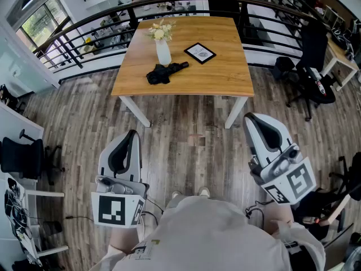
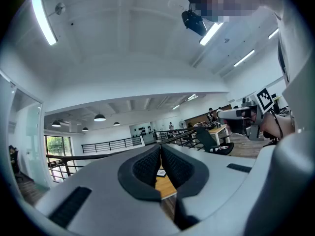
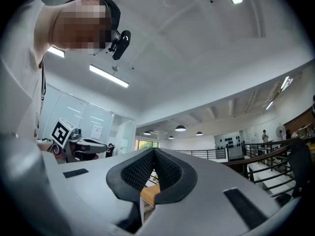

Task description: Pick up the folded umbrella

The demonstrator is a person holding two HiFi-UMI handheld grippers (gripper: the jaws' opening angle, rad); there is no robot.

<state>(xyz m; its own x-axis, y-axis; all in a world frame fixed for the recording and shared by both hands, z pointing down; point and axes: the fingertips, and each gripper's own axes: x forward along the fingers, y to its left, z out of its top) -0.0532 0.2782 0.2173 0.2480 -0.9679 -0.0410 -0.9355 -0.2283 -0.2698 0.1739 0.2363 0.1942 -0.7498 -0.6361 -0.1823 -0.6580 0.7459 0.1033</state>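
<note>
Though far from both jaws — folded umbrella (image 1: 167,73) on table (image 1: 225,66)

Head view: looks forward and steeply down from high above the left gripper (image 1: 133,134) and the right gripper (image 1: 251,118), with the bench (image 1: 225,66) well ahead of both. Left gripper view: sits close behind its own jaws, faces level along them, takes in much ceiling (image 2: 123,43), and catches the right gripper off to its right. Right gripper view: sits just as close, aims slightly upward, and catches the left gripper off to its left. All three share the bench, seen in both gripper views as a sliver between the jaws.
</note>
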